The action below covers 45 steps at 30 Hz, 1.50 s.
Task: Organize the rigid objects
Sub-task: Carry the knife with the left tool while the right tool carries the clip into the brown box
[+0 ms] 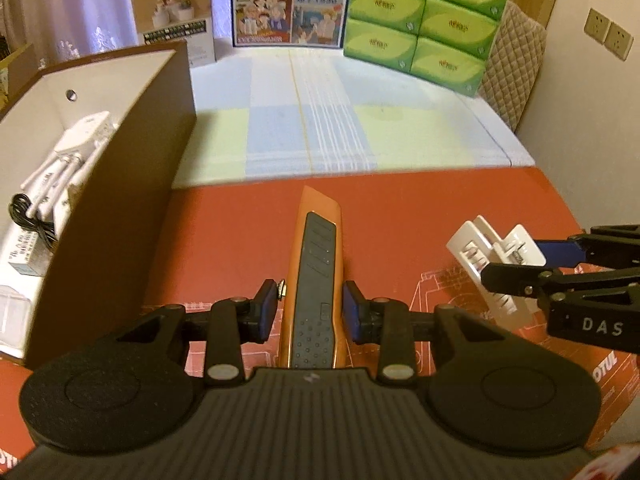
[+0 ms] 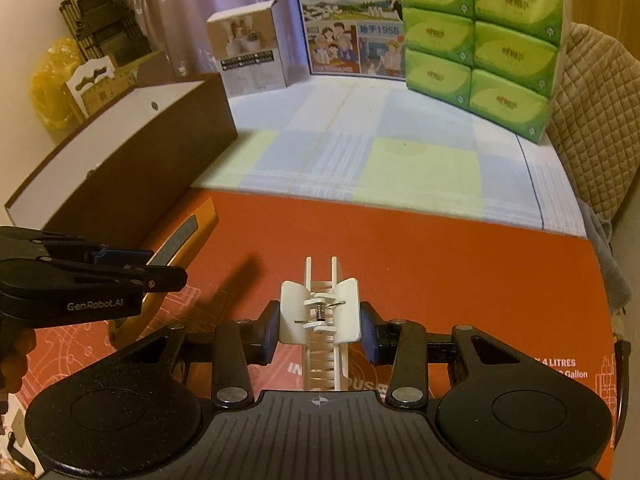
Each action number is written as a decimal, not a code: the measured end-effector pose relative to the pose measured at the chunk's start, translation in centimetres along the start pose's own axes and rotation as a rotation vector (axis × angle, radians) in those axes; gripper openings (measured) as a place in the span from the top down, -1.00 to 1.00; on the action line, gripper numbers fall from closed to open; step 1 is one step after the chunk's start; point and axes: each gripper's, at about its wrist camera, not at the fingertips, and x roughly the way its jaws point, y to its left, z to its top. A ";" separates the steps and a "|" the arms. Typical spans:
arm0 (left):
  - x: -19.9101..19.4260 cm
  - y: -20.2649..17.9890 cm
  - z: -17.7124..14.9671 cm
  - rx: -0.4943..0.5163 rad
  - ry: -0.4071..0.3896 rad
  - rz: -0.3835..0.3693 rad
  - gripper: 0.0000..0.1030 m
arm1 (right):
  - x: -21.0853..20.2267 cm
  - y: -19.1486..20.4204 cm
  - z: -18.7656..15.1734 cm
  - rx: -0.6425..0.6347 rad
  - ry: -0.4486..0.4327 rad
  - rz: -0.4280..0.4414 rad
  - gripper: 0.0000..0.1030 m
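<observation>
Both carrying now — left gripper (image 1: 310,312) pinching the orange utility knife (image 1: 314,280), right gripper (image 2: 320,330) pinching the white hair clip (image 2: 320,312). Next I'd guess: swing left to the brown box (image 1: 120,184) and drop them in.

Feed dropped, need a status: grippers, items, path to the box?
Left gripper shut on knife. Right gripper shut on clip. Open box at left, nothing between.

1. The left gripper (image 1: 313,304) clamps an orange utility knife (image 1: 314,280) pointing to twelve o'clock.
2. At three o'clock, the right gripper (image 1: 532,260) holds a white hair clip (image 1: 486,250).
3. At nine o'clock stands a brown box (image 1: 132,184).
</observation>
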 end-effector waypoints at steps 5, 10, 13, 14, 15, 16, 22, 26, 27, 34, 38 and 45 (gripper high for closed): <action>-2.2 0.9 0.8 -0.015 -0.035 0.004 0.42 | -0.7 1.3 1.0 -0.011 -0.021 0.022 0.27; -4.4 2.3 1.9 -0.029 -0.075 0.014 0.42 | -1.3 2.9 2.7 -0.021 -0.049 0.067 0.27; -5.9 3.4 2.5 -0.042 -0.101 0.022 0.42 | -1.6 4.5 3.8 -0.034 -0.067 0.101 0.27; -6.3 3.8 2.7 -0.047 -0.110 0.026 0.42 | -1.6 5.1 4.3 -0.037 -0.074 0.115 0.27; -6.8 4.4 2.9 -0.052 -0.119 0.030 0.42 | -1.7 5.8 4.7 -0.040 -0.081 0.130 0.27; -7.3 4.9 3.1 -0.056 -0.128 0.036 0.42 | -1.7 6.3 5.1 -0.044 -0.087 0.143 0.27; -9.5 9.1 3.6 -0.090 -0.168 0.091 0.42 | -1.3 10.9 8.0 -0.080 -0.127 0.237 0.27; -10.5 12.3 3.7 -0.110 -0.179 0.134 0.42 | -0.3 14.3 9.7 -0.102 -0.139 0.284 0.27; -10.6 13.2 3.7 -0.115 -0.181 0.143 0.42 | 0.0 15.2 10.1 -0.106 -0.140 0.295 0.27; -10.6 18.9 4.2 -0.135 -0.174 0.194 0.42 | 3.1 20.0 12.2 -0.120 -0.126 0.336 0.27; -9.6 22.0 4.4 -0.139 -0.150 0.212 0.42 | 5.5 22.4 13.2 -0.114 -0.105 0.329 0.27; -6.3 26.4 5.1 -0.124 -0.082 0.223 0.42 | 9.3 24.6 14.0 -0.118 -0.080 0.217 0.27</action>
